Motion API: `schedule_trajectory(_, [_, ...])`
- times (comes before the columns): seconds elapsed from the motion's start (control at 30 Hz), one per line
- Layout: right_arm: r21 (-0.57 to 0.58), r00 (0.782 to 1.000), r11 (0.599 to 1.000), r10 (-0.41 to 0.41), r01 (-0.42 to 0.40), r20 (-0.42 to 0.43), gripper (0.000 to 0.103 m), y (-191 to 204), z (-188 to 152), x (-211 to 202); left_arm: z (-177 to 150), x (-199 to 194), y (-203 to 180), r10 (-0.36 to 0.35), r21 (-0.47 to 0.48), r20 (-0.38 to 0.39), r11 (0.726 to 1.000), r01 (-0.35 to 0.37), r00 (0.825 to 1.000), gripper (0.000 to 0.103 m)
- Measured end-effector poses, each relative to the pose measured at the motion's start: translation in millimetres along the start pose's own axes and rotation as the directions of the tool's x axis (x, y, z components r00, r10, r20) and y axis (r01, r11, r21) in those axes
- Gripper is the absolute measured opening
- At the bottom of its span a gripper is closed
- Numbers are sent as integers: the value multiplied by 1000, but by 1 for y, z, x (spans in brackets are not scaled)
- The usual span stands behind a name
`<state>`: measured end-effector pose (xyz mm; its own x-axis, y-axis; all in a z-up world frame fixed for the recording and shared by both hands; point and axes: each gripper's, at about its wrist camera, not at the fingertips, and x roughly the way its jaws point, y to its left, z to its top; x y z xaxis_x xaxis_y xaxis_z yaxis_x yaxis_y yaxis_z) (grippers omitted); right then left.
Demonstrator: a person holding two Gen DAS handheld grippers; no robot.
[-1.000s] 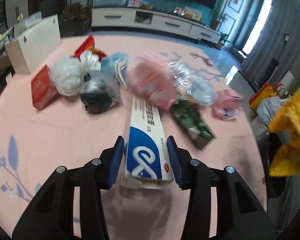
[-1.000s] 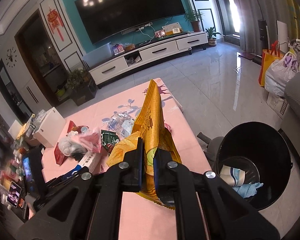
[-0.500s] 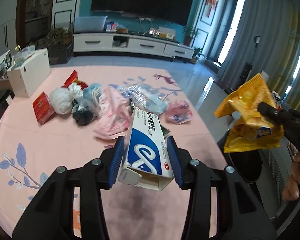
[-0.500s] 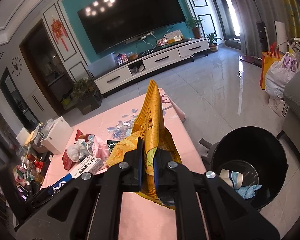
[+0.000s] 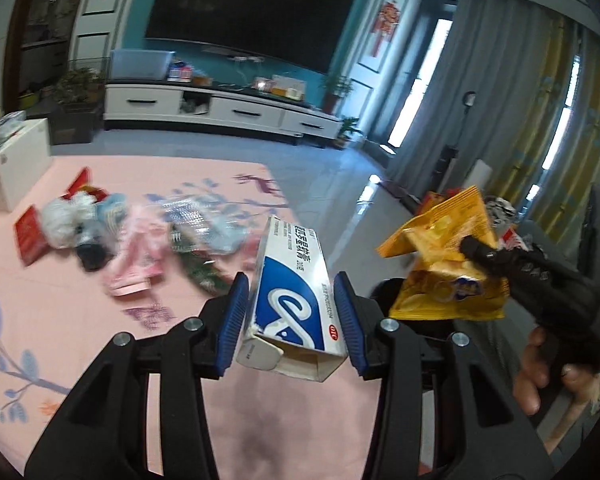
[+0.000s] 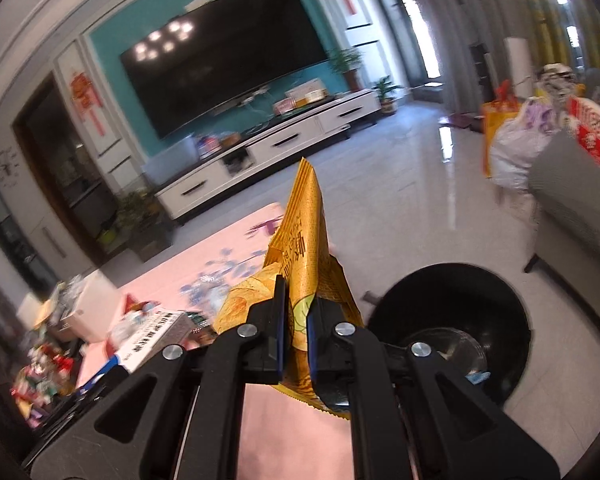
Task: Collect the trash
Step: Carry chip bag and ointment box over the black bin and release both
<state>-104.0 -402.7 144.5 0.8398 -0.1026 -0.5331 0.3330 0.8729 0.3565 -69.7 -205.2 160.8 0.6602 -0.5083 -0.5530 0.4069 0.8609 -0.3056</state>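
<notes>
- Pink flower-printed tablecloth (image 5: 60, 308): bears the remaining litter heap of crumpled bags and red packets (image 5: 80, 220), far left; for later trips.
- Left gripper (image 5: 292, 316): blue pads clamped on the sides of a white-and-blue open-ended cardboard carton (image 5: 292, 292), lifted clear of the cloth, pointing gently downward. Advice: keep the squeeze even, since the hollow carton may crush or slip.
- Right gripper (image 6: 296, 344): jaws shut tight on a crinkled yellow foil snack bag (image 6: 308, 248), angled downward; the person's hand (image 5: 540, 364) grips the handle.
- Round black waste bin (image 6: 500, 300): on the floor just beside the table's edge, right. Advice: bring each item over the mouth before letting go.
</notes>
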Motion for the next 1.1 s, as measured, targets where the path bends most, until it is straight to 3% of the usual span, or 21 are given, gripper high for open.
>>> schedule_trajectory(0.1, [15, 995, 995, -97, 97, 22, 9, -14, 3, -1, 1, 7, -24, -34, 22, 14, 999, 33, 999, 45])
schedule_trajectory(0.47, [141, 970, 962, -242, 235, 31, 10, -84, 4, -12, -11, 70, -97, -178, 74, -103, 980, 186, 979, 45])
schedule_trajectory(0.63, [194, 949, 930, -313, 311, -21, 10, -114, -1, -5, -25, 108, -125, -250, 66, -203, 961, 268, 947, 45])
schedule_trajectory(0.77, [224, 943, 916, -325, 332, -67, 10, -131, -5, 4, -36, 134, -138, -281, 56, -271, 950, 306, 921, 45])
schedule_trajectory(1.1, [239, 921, 891, -360, 387, -148, 10, -150, -7, 24, -63, 177, -150, -292, 36, -382, 943, 330, 877, 45])
